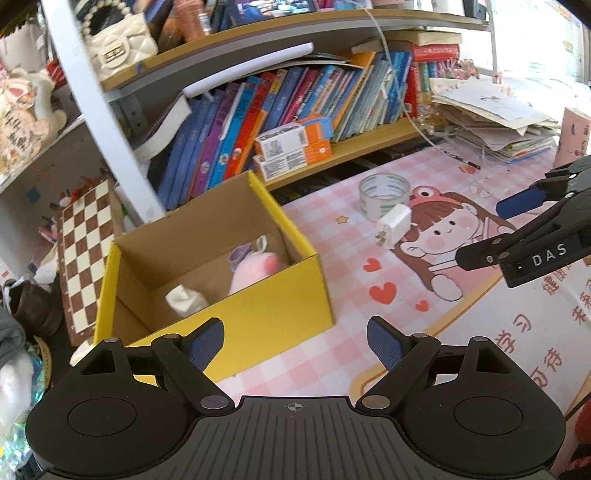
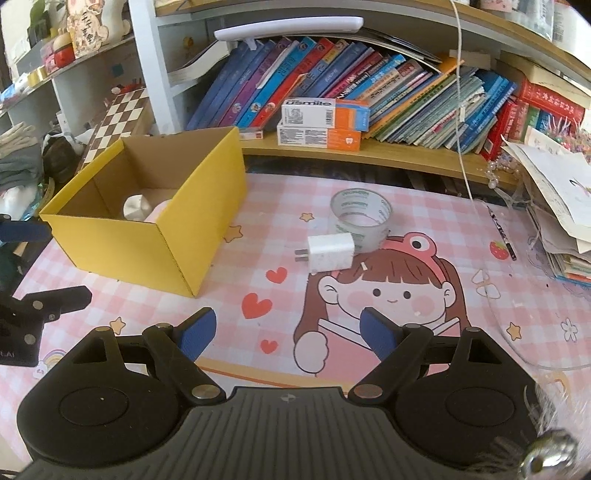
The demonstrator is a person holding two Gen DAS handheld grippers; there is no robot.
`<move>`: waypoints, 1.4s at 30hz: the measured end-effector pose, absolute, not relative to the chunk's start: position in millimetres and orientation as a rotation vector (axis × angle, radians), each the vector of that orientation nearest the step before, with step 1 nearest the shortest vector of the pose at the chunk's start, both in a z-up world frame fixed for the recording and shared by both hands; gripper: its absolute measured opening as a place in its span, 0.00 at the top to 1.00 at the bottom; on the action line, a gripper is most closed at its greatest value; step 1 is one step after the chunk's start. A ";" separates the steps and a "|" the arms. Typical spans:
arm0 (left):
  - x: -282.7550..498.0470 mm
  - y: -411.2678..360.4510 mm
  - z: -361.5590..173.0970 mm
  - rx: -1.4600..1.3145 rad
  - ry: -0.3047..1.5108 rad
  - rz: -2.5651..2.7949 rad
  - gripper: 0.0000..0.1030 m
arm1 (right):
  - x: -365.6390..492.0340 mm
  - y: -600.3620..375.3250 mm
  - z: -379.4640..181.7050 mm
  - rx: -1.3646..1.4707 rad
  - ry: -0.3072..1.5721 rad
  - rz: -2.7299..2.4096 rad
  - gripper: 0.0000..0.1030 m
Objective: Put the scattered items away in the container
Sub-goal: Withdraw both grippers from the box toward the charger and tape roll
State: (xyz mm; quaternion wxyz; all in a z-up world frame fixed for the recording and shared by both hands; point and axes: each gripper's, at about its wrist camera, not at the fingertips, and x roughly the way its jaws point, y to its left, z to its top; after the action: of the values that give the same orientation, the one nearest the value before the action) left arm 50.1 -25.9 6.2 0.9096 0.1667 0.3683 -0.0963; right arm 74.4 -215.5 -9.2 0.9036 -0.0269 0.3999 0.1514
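Both my grippers, left and right, gape wide; charger and tape lie ahead of the right one, box ahead-left.

right gripper agape, empty | charger touching tape roll

Bright daylight floods from the upper right, blowing out that corner; fisheye bends the shelves, edges slightly blurred.
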 end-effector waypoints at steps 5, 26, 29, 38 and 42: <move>53.4 -41.9 5.9 0.359 0.759 -0.221 0.15 | 74.6 -229.0 -9.6 -0.040 0.825 0.298 0.18; 76.3 -103.0 -0.2 0.440 0.747 -0.348 0.15 | 86.6 -267.5 -18.1 0.036 0.817 0.224 0.18; 81.5 -107.2 -2.3 0.447 0.752 -0.366 0.15 | 91.6 -269.9 -20.7 0.038 0.821 0.216 0.18; 98.8 -122.3 -11.6 0.470 0.758 -0.430 0.16 | 107.5 -276.3 -29.4 0.031 0.832 0.199 0.18; 108.2 -127.7 -17.6 0.471 0.765 -0.451 0.16 | 115.8 -279.1 -34.4 0.026 0.838 0.195 0.19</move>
State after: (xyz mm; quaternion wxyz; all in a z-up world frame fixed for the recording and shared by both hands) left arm 108.2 -127.7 -17.6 0.8762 0.2258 0.3667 -0.2163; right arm 115.8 -279.1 -34.4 0.9087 0.0128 0.4063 0.0945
